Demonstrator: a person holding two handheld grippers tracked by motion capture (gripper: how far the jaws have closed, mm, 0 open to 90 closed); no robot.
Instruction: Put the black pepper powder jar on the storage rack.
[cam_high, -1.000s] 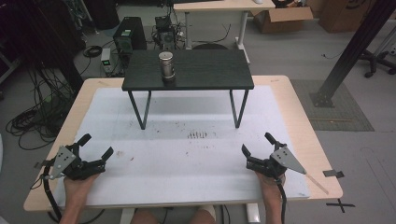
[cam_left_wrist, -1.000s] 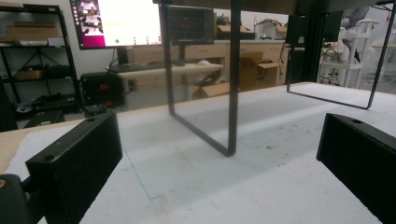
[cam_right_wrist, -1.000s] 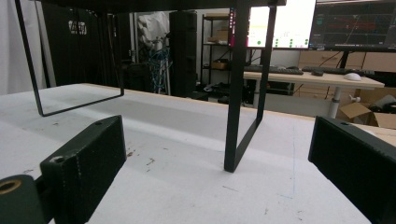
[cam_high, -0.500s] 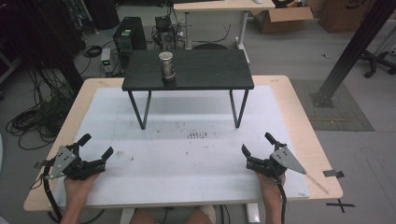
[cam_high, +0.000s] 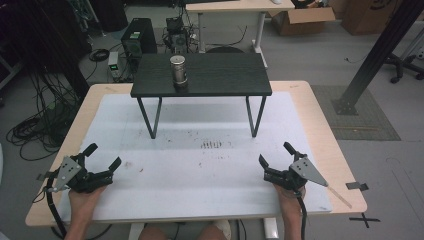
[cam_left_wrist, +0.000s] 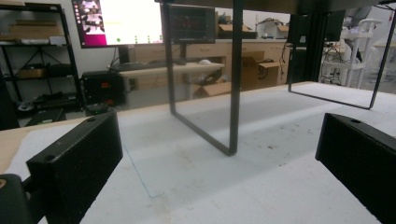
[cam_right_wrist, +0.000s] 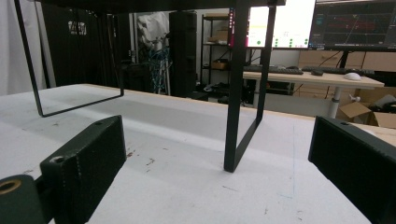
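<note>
Your left gripper and right gripper rest on the desk, jaws released, well apart from the can.

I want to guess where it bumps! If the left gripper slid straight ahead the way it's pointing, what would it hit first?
Probably the little black table's near leg, standing almost dead ahead between the open jaws of the left gripper. Depth is hard to judge.

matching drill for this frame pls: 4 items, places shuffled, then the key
1. metal can
2. left gripper
3. right gripper
4. black riser shelf

a. near right corner of the white mat, jaws open
b. far half of the mat, on thin legs
c. on the shelf top, left of its middle
d. near left corner of the mat, jaws open

Pairs: 1-c, 2-d, 3-a, 4-b
</note>
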